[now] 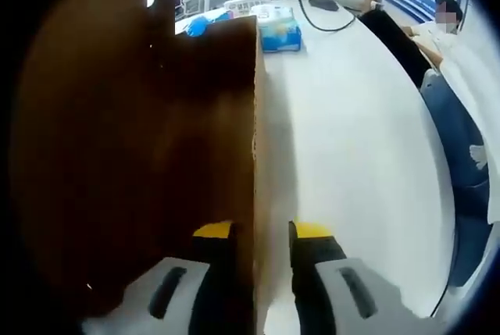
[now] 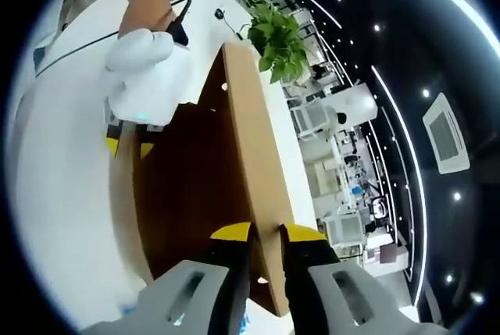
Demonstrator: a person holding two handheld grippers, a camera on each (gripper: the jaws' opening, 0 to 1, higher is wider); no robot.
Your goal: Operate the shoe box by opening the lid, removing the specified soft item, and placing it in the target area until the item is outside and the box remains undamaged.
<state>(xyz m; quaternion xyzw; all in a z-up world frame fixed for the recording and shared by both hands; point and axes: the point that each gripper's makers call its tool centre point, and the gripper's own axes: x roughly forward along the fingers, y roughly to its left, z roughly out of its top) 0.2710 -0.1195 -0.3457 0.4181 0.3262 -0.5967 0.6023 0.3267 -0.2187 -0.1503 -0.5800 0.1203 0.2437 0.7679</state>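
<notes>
Cardboard box wall (image 1: 255, 155) is pinched between my left tongs (image 1: 262, 233); right tongs (image 2: 266, 233) clamp the lid (image 2: 254, 171). Interior too dark to judge.

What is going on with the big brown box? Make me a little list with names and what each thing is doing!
box: brown cardboard shoe box on a white table
left gripper: jaws either side of one box edge, gripping it
right gripper: jaws either side of the lid panel, gripping it
lid: lifted, the dark inside showing
soft item: cannot tell, inside too dark
also on table: blue tissue pack, black cable
nearby: green plant
</notes>
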